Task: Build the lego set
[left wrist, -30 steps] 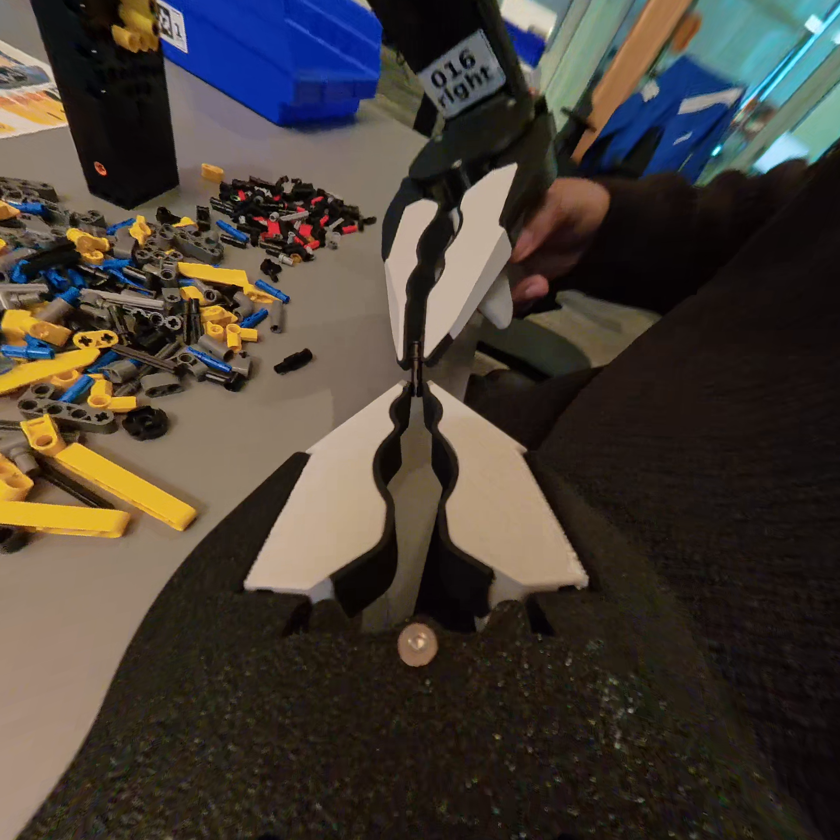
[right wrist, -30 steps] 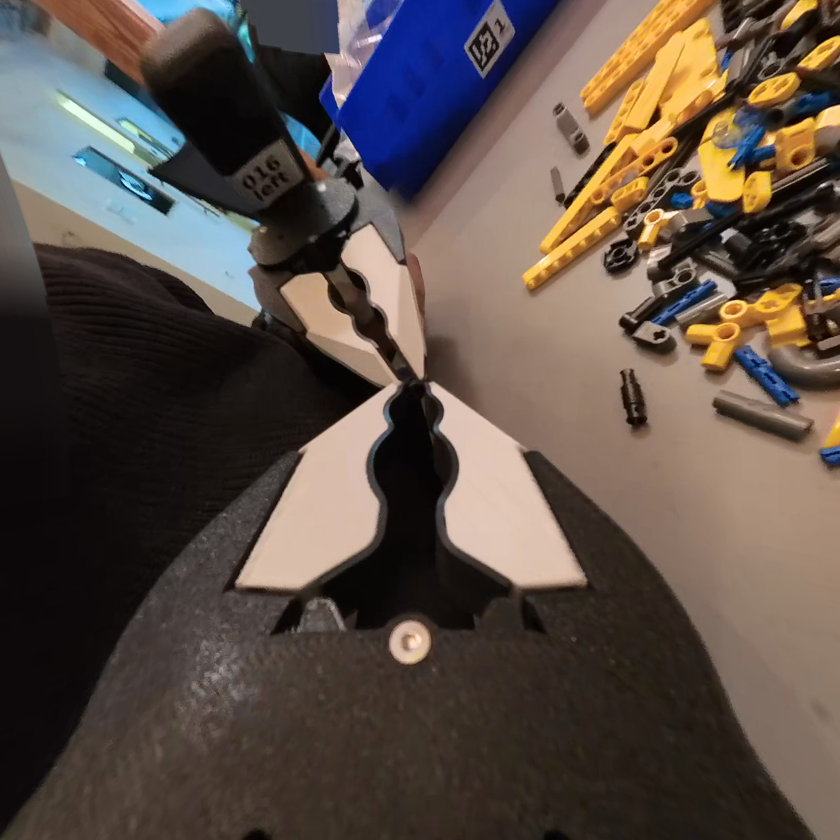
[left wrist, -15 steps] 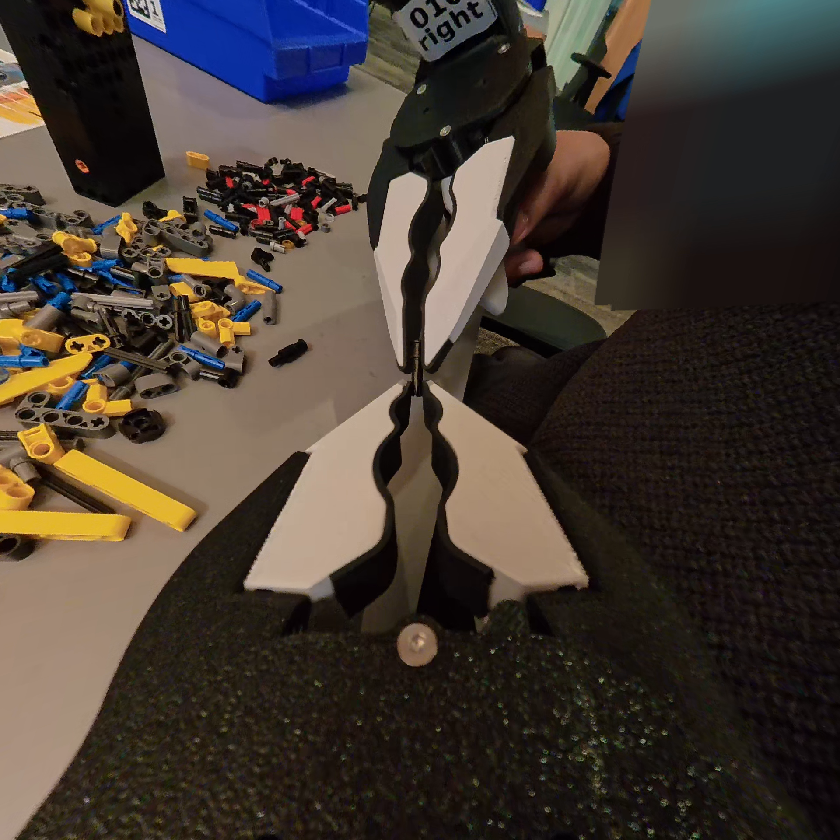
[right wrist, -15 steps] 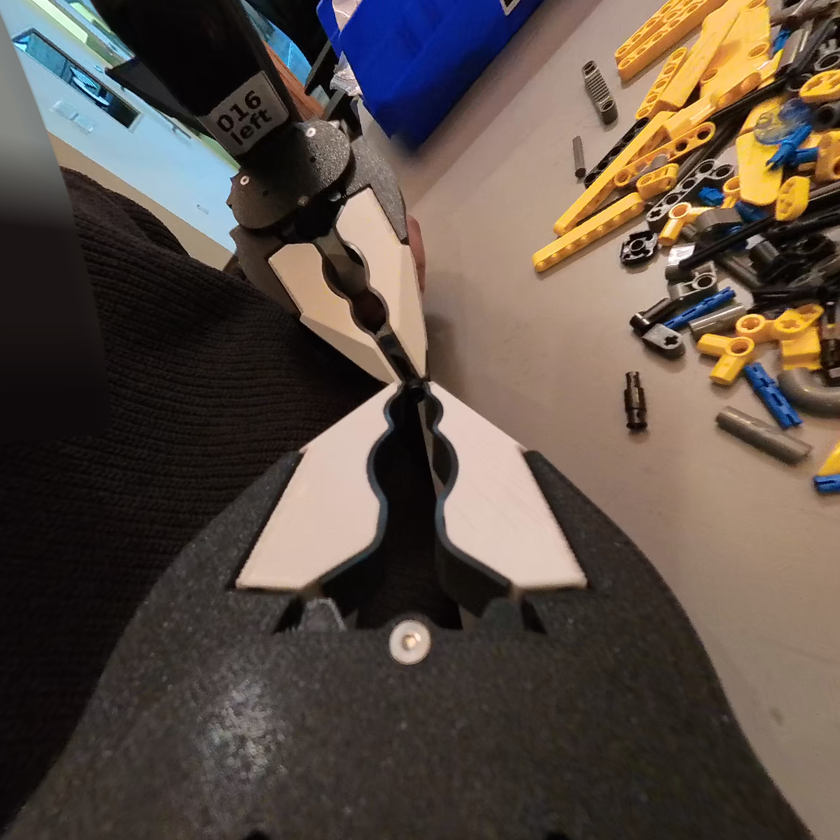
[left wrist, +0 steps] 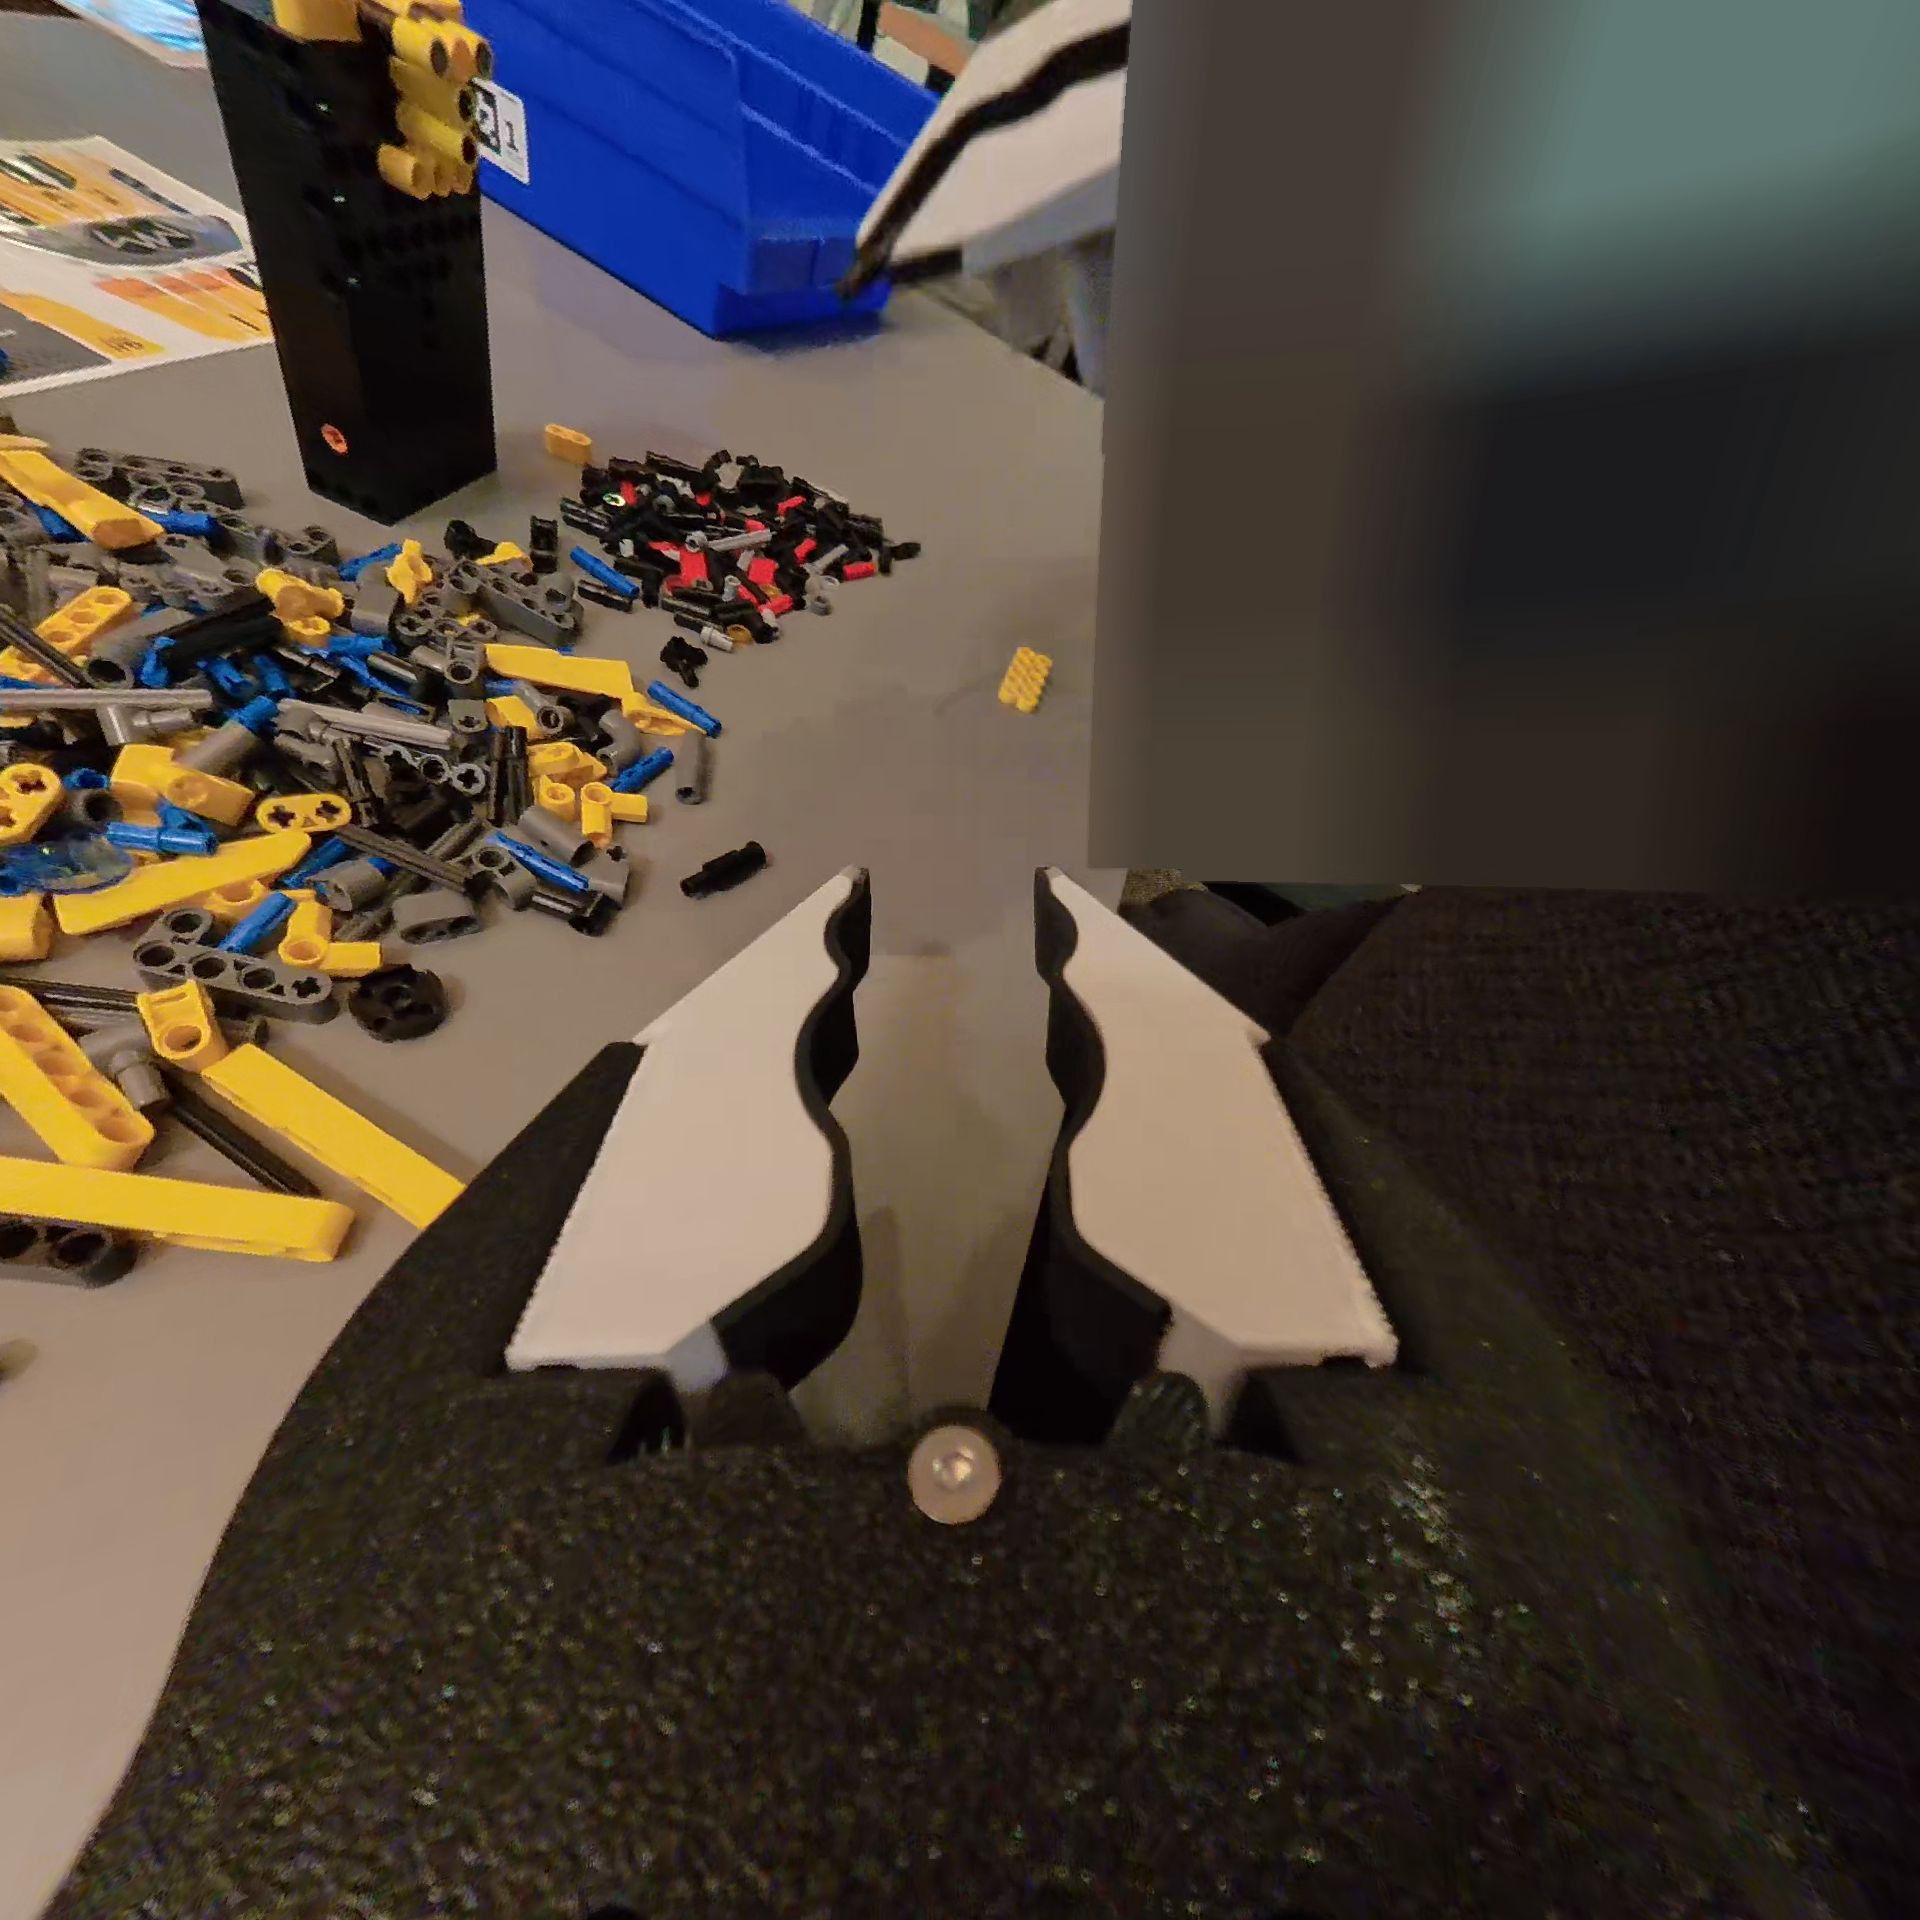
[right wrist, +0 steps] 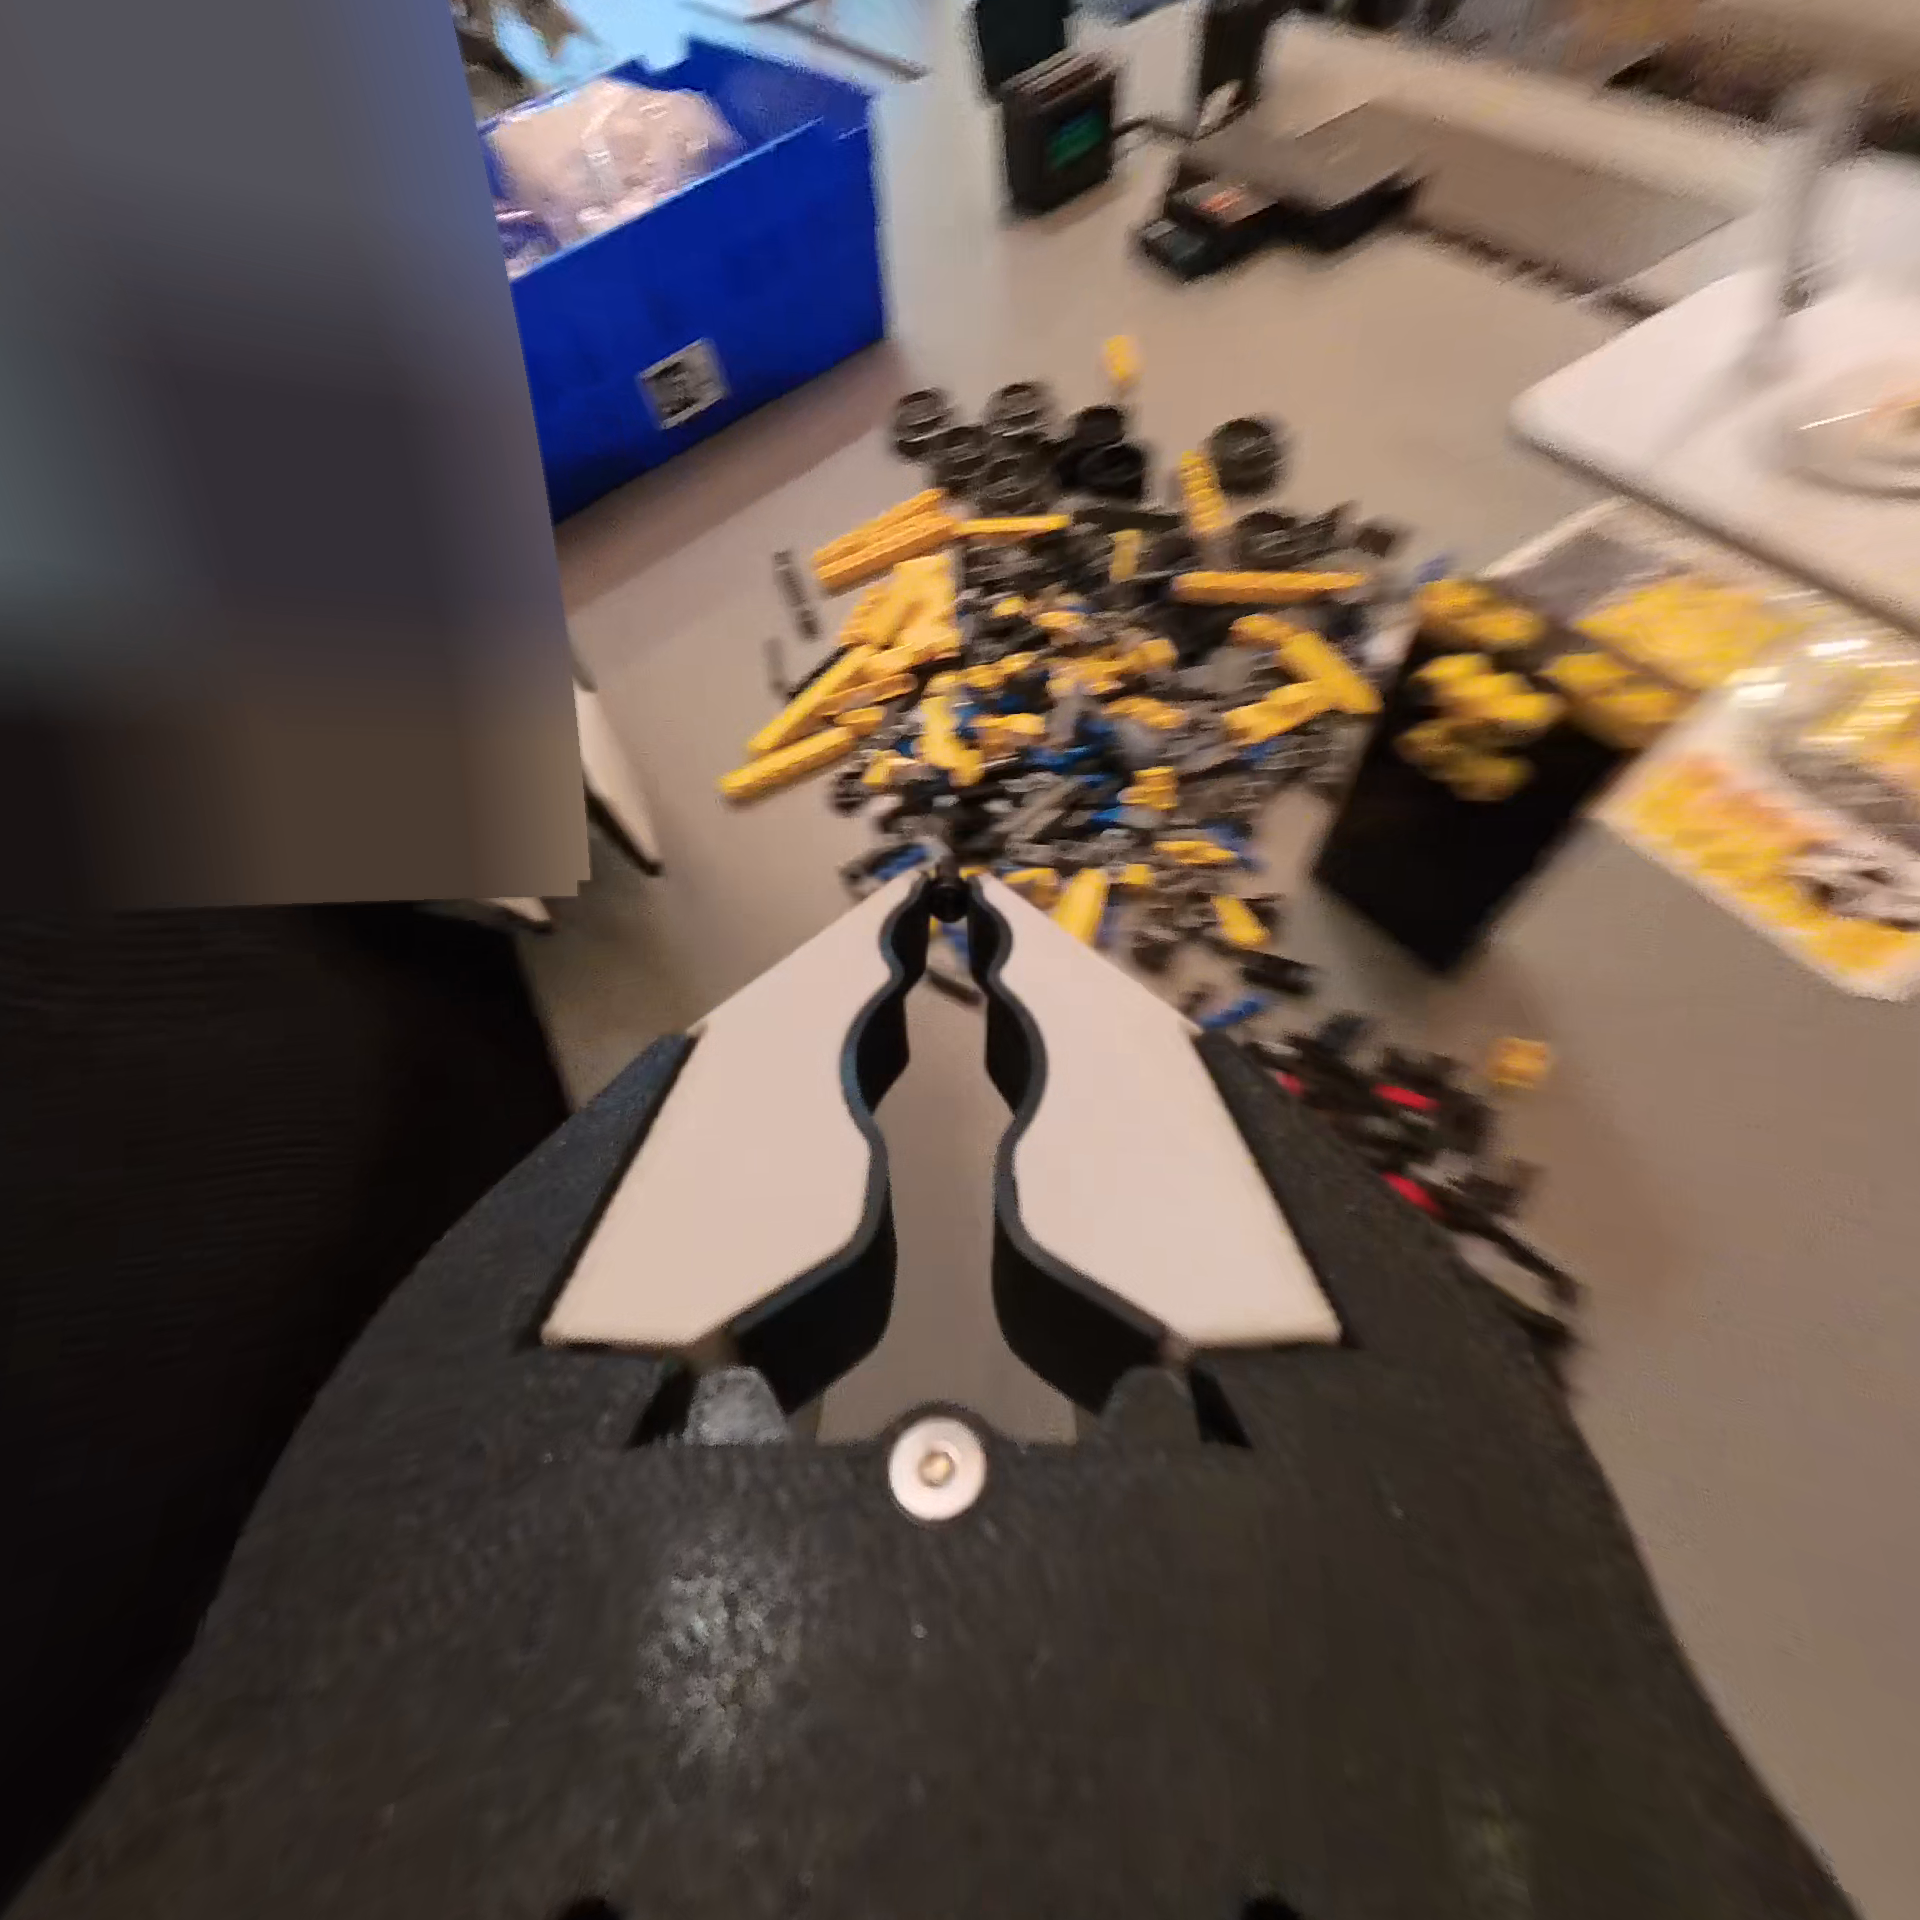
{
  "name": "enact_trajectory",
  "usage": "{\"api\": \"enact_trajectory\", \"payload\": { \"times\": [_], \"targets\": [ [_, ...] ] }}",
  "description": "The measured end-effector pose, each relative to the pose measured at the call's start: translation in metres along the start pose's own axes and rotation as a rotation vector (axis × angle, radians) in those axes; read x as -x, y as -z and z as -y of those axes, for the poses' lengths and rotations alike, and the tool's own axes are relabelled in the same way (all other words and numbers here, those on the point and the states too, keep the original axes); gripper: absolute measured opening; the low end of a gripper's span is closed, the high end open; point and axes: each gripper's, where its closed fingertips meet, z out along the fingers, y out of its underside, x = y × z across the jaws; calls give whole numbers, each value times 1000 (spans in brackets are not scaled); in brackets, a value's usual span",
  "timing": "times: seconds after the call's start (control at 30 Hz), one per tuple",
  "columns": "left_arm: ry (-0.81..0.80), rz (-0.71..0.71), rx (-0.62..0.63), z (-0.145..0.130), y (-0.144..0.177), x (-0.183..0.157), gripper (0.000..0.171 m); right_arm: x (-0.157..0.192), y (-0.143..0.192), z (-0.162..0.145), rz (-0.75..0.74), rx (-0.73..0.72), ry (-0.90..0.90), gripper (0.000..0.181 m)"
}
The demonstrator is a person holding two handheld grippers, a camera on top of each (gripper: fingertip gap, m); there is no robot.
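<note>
Left gripper (left wrist: pixel 951 894): jaws spread, empty, above bare grey table (left wrist: pixel 935 582); loose black pin (left wrist: pixel 724 871) just left of tips. Right gripper (right wrist: pixel 945 896): clenched on small black piece (right wrist: pixel 945 902), seen only in right wrist view; blurred brick pile (right wrist: pixel 1039 707) beyond tips

Matt grey table (left wrist: pixel 935 416), glossy plastic bricks (left wrist: pixel 312 727), rough black gripper housing (left wrist: pixel 935 1714)

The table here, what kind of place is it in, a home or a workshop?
Probably a workshop or lab bench set up for building-toy assembly: a grey table strewn with loose plastic building pieces, a blue storage bin and a printed instruction sheet.
</note>
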Motion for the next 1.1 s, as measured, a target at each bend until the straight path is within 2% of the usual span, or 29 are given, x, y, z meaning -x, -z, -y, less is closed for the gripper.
{"api": "enact_trajectory", "payload": {
  "times": [0.13,0.27,0.53,0.63,0.77,0.87,1.1],
  "targets": [
    [6,19,17,6,-14,2,31,-45,35,-9,-184,7,60,5],
    [-20,17,67,13,-35,-2,31,-70,48,-28,-265,-24,80,4],
    [-60,59,179,32,-85,9,31,-112,67,-52,-342,-337,-49,4],
    [-81,102,203,42,-105,19,30,-116,80,-50,-318,-447,-79,4],
    [-126,153,243,54,-131,31,28,-127,98,-58,-407,-431,-26,5],
    [-159,185,288,59,-153,42,14,-124,108,-56,-387,-485,-24,5],
    [-196,243,401,60,-197,66,11,-118,117,-54,-342,-544,-35,5]
  ]
}}
